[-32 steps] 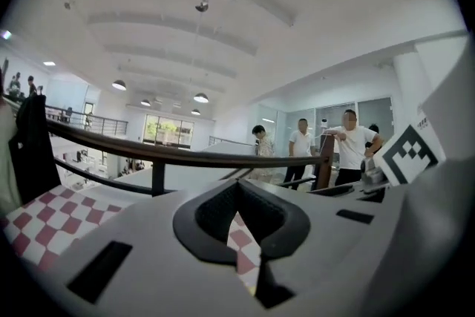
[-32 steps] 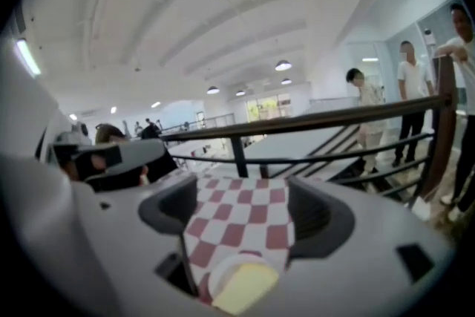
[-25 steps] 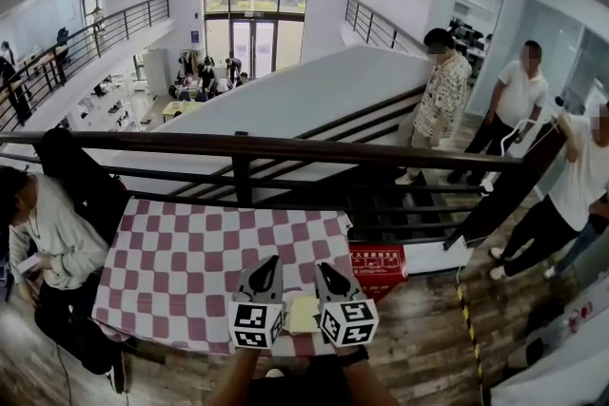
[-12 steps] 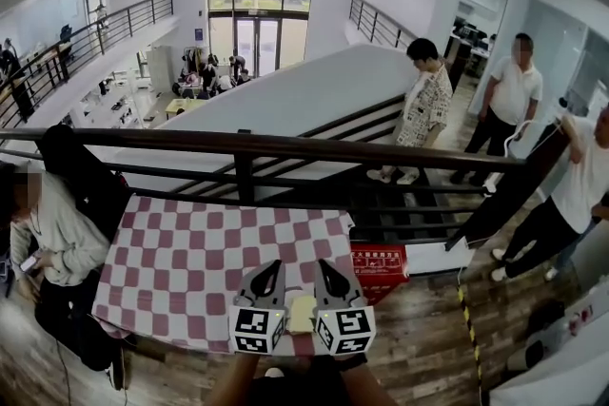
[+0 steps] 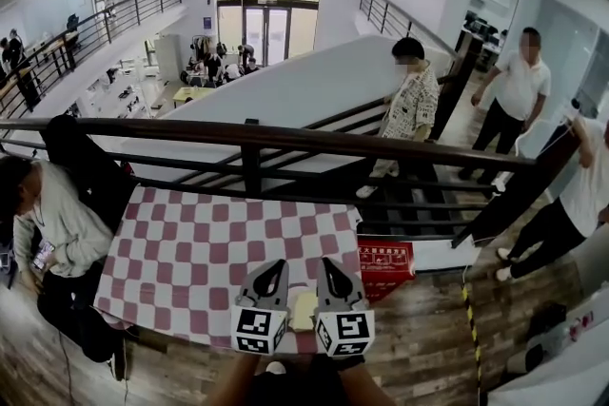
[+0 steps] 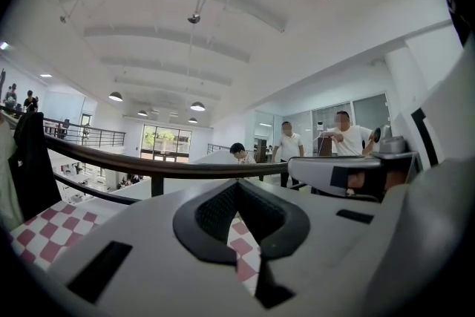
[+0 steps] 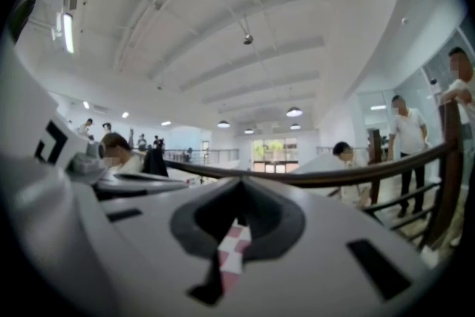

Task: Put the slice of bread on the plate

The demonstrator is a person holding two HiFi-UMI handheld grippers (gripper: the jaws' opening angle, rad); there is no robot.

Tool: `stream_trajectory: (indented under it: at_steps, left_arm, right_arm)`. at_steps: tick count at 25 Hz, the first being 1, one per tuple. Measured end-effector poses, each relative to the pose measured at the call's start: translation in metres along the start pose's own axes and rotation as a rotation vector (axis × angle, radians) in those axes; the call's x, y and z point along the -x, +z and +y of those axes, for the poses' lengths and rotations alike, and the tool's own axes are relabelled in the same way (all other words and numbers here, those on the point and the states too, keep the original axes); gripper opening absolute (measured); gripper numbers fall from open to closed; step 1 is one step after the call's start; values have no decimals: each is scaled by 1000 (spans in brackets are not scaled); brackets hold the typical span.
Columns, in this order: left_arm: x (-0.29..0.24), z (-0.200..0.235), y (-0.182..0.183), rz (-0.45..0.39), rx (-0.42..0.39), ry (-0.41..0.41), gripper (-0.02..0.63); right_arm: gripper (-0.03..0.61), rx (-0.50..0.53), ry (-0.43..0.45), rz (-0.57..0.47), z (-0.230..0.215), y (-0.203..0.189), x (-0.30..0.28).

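Observation:
A table with a red-and-white checked cloth (image 5: 200, 252) stands in front of me. My left gripper (image 5: 276, 264) and right gripper (image 5: 326, 262) hang side by side over its near edge, pointing level toward the railing. Both are shut with nothing between the jaws; the tips of the left gripper (image 6: 237, 183) and of the right gripper (image 7: 239, 182) meet, and only cloth shows in the gap below them. A pale yellow flat piece (image 5: 304, 309), probably the slice of bread, lies on the cloth between the two gripper bodies, partly hidden. No plate is in view.
A dark railing (image 5: 285, 140) runs along the table's far side, with an open drop behind it. A seated person (image 5: 48, 223) is close to the table's left edge. A red box (image 5: 385, 263) sits on the floor at the right. Several people stand at the far right.
Both grippers have stayed in place over the near edge. The person in the patterned shirt behind the railing has walked to the left.

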State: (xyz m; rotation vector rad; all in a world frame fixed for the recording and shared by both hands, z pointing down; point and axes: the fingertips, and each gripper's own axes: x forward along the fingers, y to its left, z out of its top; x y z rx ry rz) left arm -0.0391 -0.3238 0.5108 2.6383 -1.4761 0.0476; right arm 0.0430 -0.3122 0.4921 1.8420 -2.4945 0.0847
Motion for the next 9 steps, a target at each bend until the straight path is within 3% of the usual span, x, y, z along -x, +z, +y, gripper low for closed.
stream_trajectory:
  at_steps: [9]
  left_arm:
    - [-22,2,-17,40,-9,-4,18]
  right_arm:
    - [14,13,3,62,-12,-21,-22]
